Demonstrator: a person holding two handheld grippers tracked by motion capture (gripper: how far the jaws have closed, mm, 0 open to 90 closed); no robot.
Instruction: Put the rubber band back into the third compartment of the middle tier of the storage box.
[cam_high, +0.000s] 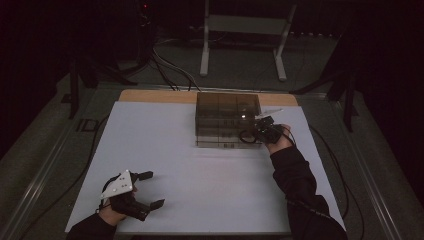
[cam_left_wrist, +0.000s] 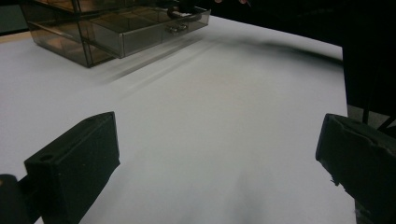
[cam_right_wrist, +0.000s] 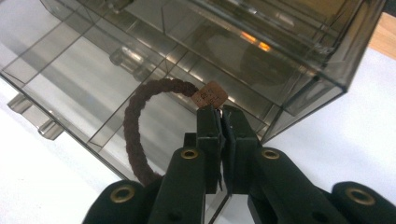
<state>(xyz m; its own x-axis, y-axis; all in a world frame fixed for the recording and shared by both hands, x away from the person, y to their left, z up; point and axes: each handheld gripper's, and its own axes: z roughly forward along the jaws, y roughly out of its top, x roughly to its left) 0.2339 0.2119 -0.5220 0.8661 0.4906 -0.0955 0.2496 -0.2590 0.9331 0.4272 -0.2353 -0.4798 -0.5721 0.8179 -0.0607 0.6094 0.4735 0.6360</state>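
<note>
Your left gripper (cam_high: 148, 189) is resting at the lower left of the high view on the white tabletop (cam_high: 200, 170), jaws spread wide and holding nothing. At centre, the smoky clear drawer box (cam_high: 227, 117) is sitting with one drawer (cam_right_wrist: 93, 88) pulled out. Your right gripper (cam_right_wrist: 219, 116) is pinching the tag (cam_right_wrist: 209, 96) of a brown braided loop (cam_right_wrist: 135, 130) over that drawer.

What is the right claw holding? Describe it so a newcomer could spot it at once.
Start at the smoky clear drawer box at the far side of the white table. Its bottom drawer is pulled out, and the right claw hovers over it. Pinched there is a dark brown braided cord loop with a small tan tag, the sole soft, ropy thing among hard plastic.
</note>
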